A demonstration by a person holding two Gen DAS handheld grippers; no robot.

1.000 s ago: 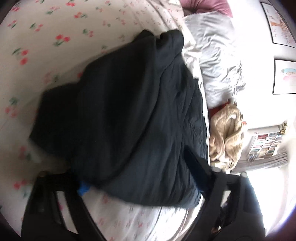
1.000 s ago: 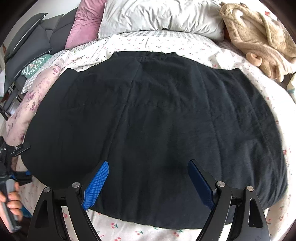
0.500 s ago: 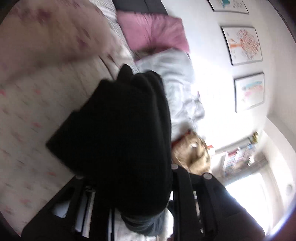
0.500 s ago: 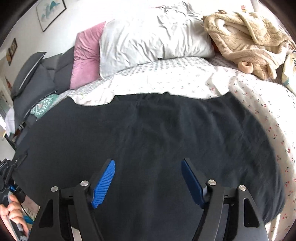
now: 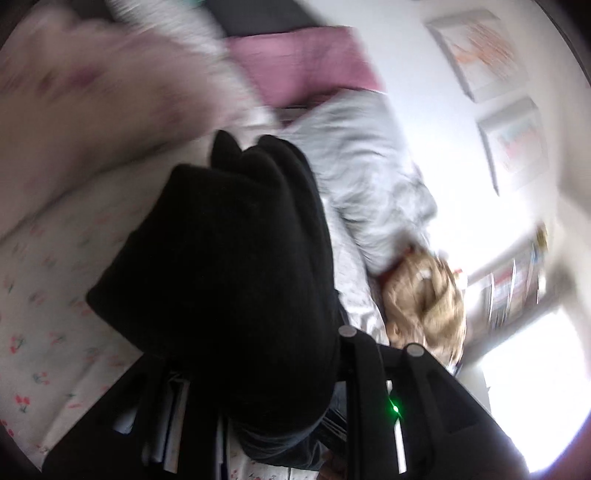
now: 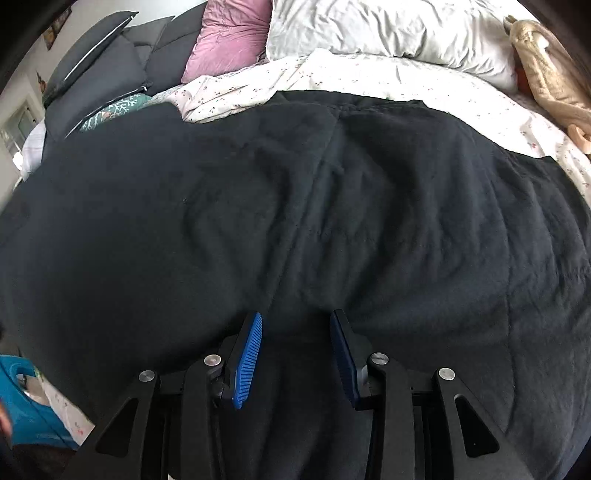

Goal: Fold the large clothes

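A large black garment [image 6: 295, 203] lies spread over the bed and fills most of the right wrist view. My right gripper [image 6: 297, 332] points down onto its near part. Its jaws are closing, and the blue pads [image 6: 251, 354] still stand apart with a ridge of black cloth between them. In the blurred left wrist view, my left gripper [image 5: 258, 354] is shut on a bunched edge of the same garment [image 5: 229, 240]. That edge is lifted off the cherry-print sheet [image 5: 44, 295], and the cloth hides the left fingertips.
At the head of the bed [image 6: 369, 77] lie a grey pillow [image 6: 388, 26], a pink pillow [image 6: 229, 33] and dark grey cushions [image 6: 103, 62]. A tan plush robe [image 6: 543, 66] lies at the far right. A blue object [image 6: 22, 406] is at the lower left. Framed pictures [image 5: 480, 51] hang on the wall.
My left gripper has shut on the garment's edge and risen with it, tilting toward the wall. My right gripper has moved over the garment, and its jaws have narrowed.
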